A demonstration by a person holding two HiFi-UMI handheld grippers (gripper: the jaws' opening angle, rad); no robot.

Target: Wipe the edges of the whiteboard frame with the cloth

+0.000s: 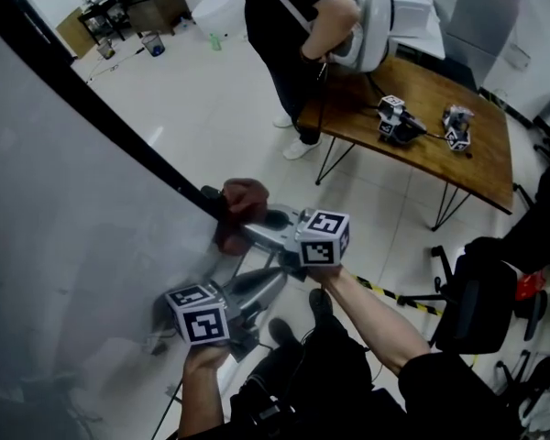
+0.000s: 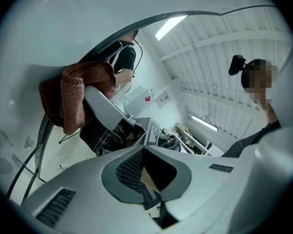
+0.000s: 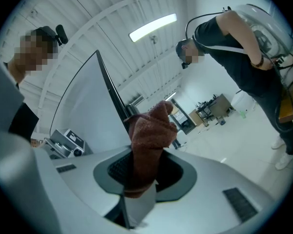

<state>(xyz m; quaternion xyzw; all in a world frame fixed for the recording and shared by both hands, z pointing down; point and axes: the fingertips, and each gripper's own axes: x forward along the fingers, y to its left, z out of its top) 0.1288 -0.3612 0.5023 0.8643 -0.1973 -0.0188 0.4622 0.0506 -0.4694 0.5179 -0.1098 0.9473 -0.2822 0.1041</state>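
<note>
Cloth point(image 1: 241, 211) pinched in my right claw point(image 1: 257, 230) touches the frame point(image 1: 119, 131); I judge much edge remains. Left claw point(image 1: 261, 287) pressed together.

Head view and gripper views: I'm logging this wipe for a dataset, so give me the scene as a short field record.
cloth: reddish-brown, against the whiteboard frame
right gripper: shut on the cloth
left gripper: shut, empty, beside the right one
whiteboard frame: black edge
background: person at a wooden table
</note>
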